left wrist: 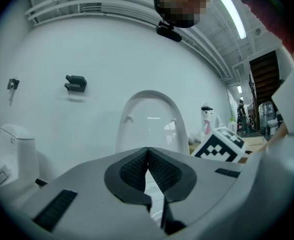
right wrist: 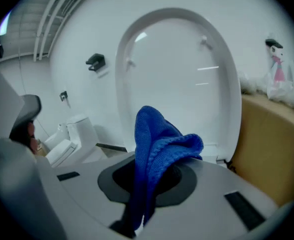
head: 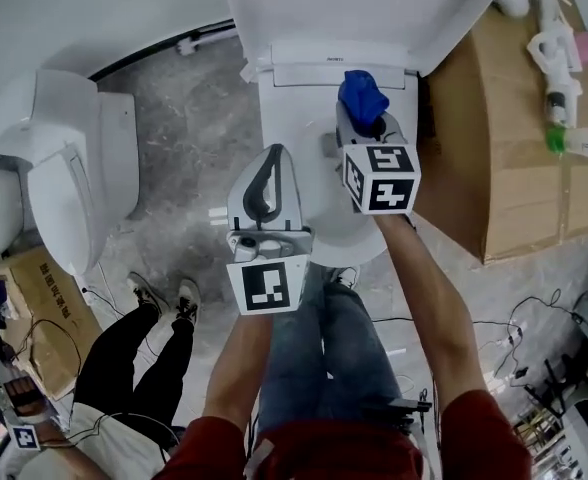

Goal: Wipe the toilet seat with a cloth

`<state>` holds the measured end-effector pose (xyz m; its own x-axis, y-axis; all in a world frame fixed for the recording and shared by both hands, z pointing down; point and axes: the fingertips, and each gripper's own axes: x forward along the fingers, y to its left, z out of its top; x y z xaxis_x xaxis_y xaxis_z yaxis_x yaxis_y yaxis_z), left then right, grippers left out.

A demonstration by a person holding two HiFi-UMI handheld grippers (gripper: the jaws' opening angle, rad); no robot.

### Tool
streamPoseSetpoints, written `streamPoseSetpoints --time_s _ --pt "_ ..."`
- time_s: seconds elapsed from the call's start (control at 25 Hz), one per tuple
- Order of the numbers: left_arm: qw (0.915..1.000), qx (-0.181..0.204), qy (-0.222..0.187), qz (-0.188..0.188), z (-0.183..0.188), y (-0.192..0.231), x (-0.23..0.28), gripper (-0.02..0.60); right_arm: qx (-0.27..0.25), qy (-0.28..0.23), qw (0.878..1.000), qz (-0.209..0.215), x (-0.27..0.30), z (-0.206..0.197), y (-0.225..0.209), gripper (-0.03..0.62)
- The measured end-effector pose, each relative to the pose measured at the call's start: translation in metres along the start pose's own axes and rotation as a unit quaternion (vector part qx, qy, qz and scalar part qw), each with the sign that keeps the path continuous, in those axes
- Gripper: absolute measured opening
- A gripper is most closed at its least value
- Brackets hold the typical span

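A white toilet stands ahead of me with its lid raised and its seat down. My right gripper hovers over the back right of the seat, shut on a blue cloth that bunches up out of its jaws. In the right gripper view the cloth stands up from the right gripper in front of the lid. My left gripper is above the seat's left front, shut and holding nothing. In the left gripper view the left gripper has its pads together, with the lid beyond.
A second white toilet stands at the left. A large cardboard box at the right carries spray bottles. Another person's legs stand at lower left beside a cardboard box. Cables lie on the floor at the right.
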<state>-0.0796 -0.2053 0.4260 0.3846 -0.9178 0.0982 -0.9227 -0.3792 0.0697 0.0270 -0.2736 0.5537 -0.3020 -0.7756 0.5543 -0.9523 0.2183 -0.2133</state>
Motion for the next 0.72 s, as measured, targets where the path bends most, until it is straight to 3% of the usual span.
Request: streamPoseSetpoints --time_s 0.24,0.44,0.72 --pt "0.9998 -0.015 -0.005 0.008 0.123 -0.044 -0.041 0.017 -0.018 -0.084 0.996 0.01 -0.169 0.101 0.039 0.06" --pt "1.0 -0.006 0.005 0.004 0.208 -0.075 -0.071 0.017 -0.034 -0.166 0.985 0.009 -0.291 0.187 0.056 0.06" --pt "0.9998 0.007 0.014 0.012 0.303 -0.112 -0.138 0.017 -0.034 -0.235 0.971 0.007 -0.446 0.243 0.074 0.06"
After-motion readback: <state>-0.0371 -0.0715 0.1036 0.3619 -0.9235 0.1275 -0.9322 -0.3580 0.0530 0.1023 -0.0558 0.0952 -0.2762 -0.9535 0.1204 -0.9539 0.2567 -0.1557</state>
